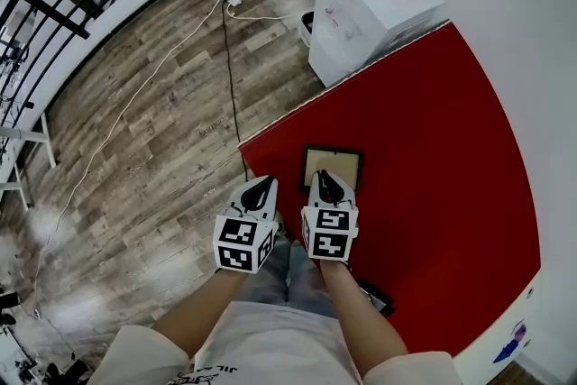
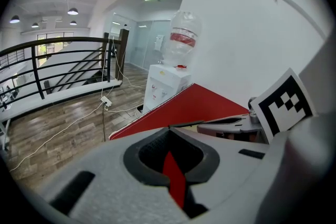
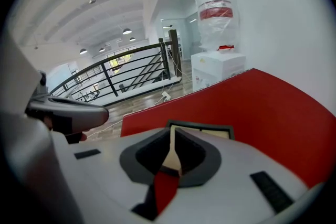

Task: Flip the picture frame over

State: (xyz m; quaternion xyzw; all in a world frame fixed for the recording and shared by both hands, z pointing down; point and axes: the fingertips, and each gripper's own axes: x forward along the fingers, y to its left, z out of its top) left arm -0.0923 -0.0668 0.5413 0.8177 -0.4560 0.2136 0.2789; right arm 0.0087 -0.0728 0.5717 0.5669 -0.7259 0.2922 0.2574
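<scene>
Head view: left claw [image 1: 268, 183] and right claw [image 1: 325, 178], both pressed together, hover beside the frame [image 1: 335, 160]. It looks stiff, light and fragile; grip its edge.

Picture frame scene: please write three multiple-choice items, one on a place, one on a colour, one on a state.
1. Where does the picture frame lie? A on the table; B on the floor; C on the water dispenser
2. What colour is the table top? A white; B red; C black
3. How is the right gripper? A wide open; B shut on the frame; C shut, empty
Answers: 1 A: it lies flat on the table. 2 B: the top is red. 3 C: jaws together, nothing between them.
</scene>
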